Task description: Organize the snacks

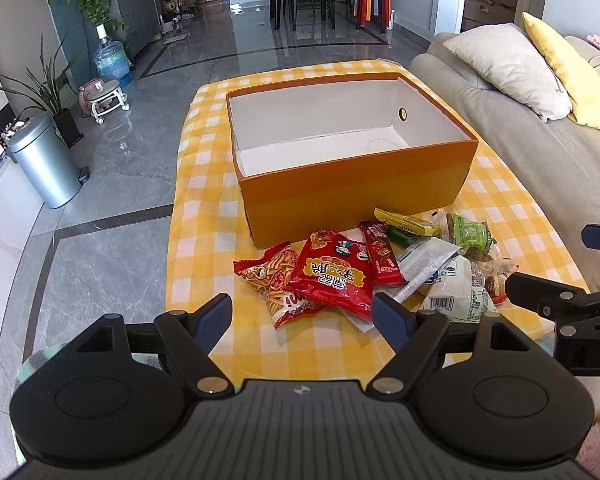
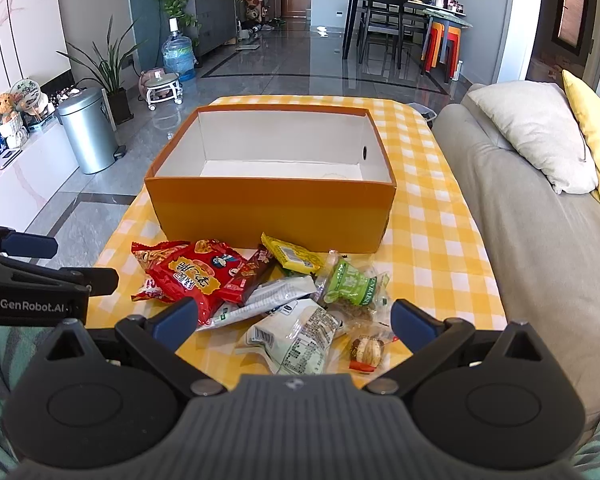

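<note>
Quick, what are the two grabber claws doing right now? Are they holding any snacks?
Left gripper: open, holding nothing, just short of the red snack bag.
Right gripper: open, holding nothing, above the white packet.

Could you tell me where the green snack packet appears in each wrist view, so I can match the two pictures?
Left wrist view: the green snack packet lies right of centre, at the pile's far right end, near the front corner of the orange box.
Right wrist view: the green snack packet sits near the middle, just before the orange box, beside the yellow packet.
Shared landmark: the round hole in the box's right inner wall.
</note>
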Motion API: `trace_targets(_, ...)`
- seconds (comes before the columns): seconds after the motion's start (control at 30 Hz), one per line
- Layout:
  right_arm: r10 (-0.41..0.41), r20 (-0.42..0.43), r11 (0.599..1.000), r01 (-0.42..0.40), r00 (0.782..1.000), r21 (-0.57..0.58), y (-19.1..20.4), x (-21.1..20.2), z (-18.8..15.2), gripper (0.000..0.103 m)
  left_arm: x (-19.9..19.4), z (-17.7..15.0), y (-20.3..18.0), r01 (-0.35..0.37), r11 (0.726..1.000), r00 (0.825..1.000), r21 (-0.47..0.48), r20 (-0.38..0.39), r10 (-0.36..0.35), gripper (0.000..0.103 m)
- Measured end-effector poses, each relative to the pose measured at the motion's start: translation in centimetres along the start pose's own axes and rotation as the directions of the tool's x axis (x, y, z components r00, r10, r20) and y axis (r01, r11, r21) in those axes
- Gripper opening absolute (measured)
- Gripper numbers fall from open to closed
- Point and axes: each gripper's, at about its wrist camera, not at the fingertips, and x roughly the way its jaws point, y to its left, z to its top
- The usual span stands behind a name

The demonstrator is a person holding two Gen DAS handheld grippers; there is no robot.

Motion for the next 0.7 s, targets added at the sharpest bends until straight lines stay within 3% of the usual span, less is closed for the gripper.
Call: trace_targets(0.7,-0.001,-0.007,1.000,0.001,1.000,0.001,0.07,-0.17,0.41,0.099,-0.13,-0.30,-0.09,-0.003,1.000,1.000,-0.001,-0.004,0.003,0.093)
